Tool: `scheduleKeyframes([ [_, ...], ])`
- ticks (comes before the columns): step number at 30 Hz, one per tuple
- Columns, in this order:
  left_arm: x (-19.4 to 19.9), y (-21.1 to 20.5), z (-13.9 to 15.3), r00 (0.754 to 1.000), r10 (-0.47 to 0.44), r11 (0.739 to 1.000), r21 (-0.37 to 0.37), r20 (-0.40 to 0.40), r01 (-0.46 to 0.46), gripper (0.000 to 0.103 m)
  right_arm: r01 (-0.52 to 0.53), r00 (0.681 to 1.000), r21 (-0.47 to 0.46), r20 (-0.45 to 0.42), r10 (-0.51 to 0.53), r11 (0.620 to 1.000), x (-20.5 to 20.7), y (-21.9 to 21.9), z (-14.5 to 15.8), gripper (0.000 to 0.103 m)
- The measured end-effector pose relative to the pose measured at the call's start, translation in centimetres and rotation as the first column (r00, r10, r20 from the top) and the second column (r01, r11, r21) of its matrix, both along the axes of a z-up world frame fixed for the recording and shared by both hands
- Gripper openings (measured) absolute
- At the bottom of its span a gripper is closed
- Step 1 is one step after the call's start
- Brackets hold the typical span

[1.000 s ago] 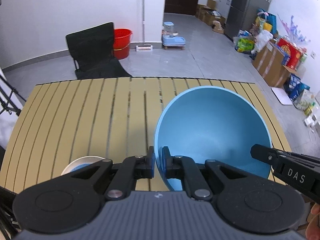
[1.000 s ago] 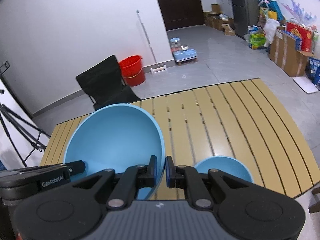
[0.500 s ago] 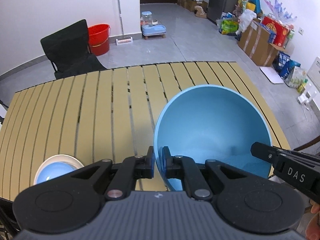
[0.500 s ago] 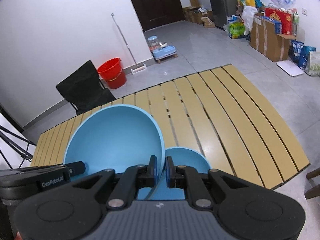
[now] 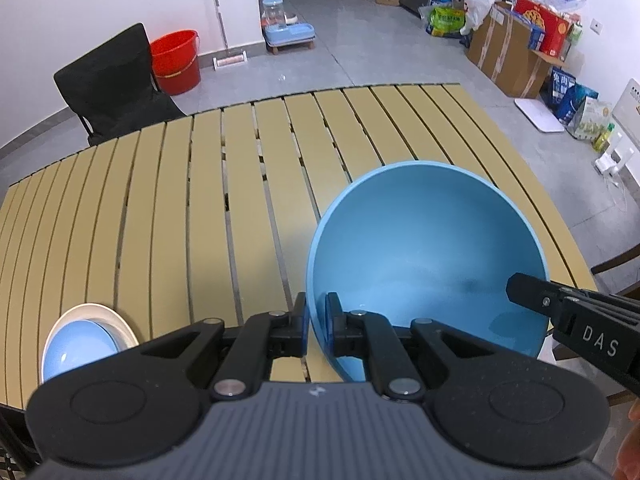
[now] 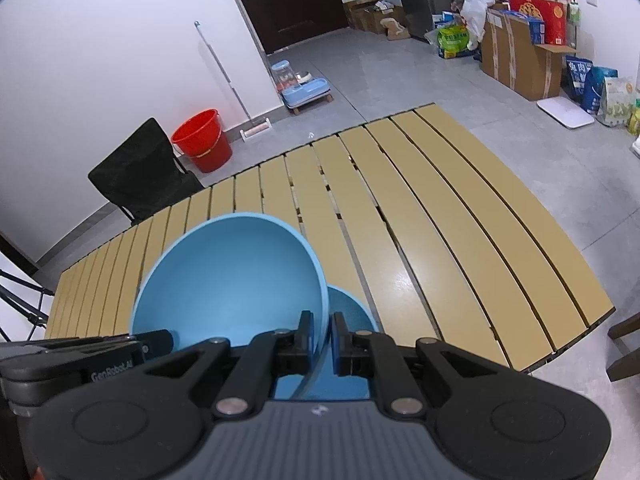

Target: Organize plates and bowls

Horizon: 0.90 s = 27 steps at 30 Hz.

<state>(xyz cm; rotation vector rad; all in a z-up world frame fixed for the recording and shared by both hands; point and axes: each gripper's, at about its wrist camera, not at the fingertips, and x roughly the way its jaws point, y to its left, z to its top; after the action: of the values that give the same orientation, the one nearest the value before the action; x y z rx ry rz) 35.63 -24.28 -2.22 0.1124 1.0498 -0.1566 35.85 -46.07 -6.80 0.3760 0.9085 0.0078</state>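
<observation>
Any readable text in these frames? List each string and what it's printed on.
"DAS": on the right hand-held gripper, seen from the left wrist view.
"GenRobot.AI": on the left hand-held gripper, seen from the right wrist view.
Print on the floor boxes and bags: too small to read.

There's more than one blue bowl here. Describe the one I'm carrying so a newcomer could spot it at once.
Start at the slatted yellow table. Above its near edge, the left gripper and the right gripper each pinch opposite sides of the big blue bowl. It is the largest, held tilted; the smaller blue bowl sits below it, and another small blue dish rests in a white plate.
</observation>
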Motion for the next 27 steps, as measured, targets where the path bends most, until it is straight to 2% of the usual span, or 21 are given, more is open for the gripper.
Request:
scheduleKeyframes([
  [15, 1.1, -1.8, -3.5, 0.998, -0.022, 0.999, 0.041, -0.065, 0.024, 0.009, 0.01, 0.999, 0.015, -0.051, -0.009, 1.0, 0.7, -1.4, -3.6, 0.009],
  [27, 1.7, -2.2, -5.3, 0.995, -0.036, 0.997, 0.058, -0.092, 0.041, 0.009, 0.004, 0.997, 0.008, -0.08, -0.003, 1.0, 1.2, -1.5, -5.4, 0.009],
])
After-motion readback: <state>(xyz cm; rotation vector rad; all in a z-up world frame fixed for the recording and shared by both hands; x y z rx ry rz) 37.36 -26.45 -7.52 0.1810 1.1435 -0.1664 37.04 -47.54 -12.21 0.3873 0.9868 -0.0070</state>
